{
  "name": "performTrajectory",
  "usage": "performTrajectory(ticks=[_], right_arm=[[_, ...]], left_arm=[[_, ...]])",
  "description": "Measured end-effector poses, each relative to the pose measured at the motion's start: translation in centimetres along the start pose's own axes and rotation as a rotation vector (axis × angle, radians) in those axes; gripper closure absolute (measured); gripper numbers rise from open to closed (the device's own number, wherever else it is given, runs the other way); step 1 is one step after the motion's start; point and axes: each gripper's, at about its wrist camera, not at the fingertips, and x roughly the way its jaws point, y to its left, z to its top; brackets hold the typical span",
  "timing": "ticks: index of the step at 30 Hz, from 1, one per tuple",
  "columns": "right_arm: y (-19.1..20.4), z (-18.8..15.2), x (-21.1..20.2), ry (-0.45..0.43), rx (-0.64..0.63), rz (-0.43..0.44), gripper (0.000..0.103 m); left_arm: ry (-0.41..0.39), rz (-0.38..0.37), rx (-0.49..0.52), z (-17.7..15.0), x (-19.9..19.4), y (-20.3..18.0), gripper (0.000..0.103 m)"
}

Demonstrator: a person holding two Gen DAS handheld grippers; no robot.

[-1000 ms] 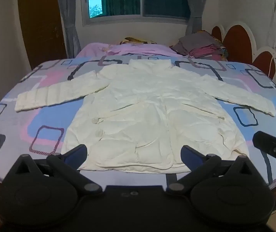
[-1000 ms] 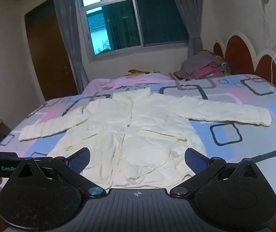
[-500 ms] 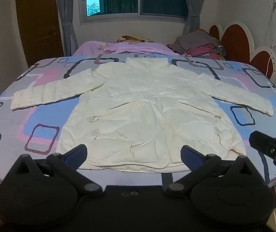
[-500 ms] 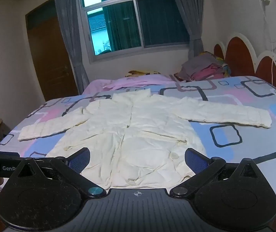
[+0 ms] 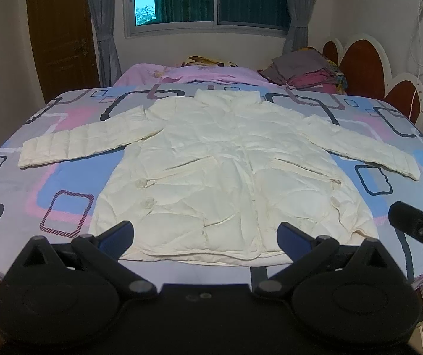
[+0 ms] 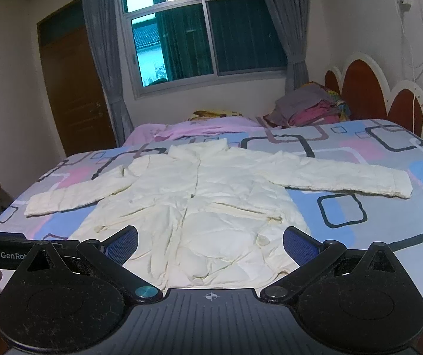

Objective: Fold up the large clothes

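A cream padded jacket [image 5: 226, 171] lies flat and face up on the bed, collar toward the window, both sleeves spread out to the sides. It also shows in the right wrist view [image 6: 199, 207]. My left gripper [image 5: 205, 233] is open and empty, held above the near edge of the bed in front of the jacket's hem. My right gripper [image 6: 210, 241] is open and empty, also just in front of the hem. The right gripper's body shows at the right edge of the left wrist view [image 5: 418, 227].
The bed [image 5: 28, 183] has a patterned sheet in blue, pink and grey. A pile of folded clothes [image 5: 306, 71] sits at the far right by the red headboard [image 5: 359, 65]. A pink blanket [image 5: 187, 75] lies at the far end. A wooden door [image 6: 75, 88] stands left.
Both grippers have risen and tilted slightly, so the jacket sits lower in both views. Jaws stay open. The jacket has not moved.
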Motion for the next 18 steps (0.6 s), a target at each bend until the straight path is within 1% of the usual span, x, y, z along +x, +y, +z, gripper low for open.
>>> performTrajectory(ticks=[11, 18], right_arm=[[-0.1, -0.1, 0.2, 0.007, -0.005, -0.008, 0.0], [0.2, -0.1, 0.7, 0.012, -0.019, 0.012, 0.0]], left_arm=[[0.004, 0.01, -0.022, -0.4, 0.0, 0.9, 0.0], [-0.002, 0.028, -0.018, -0.3, -0.1, 1.5, 0.0]])
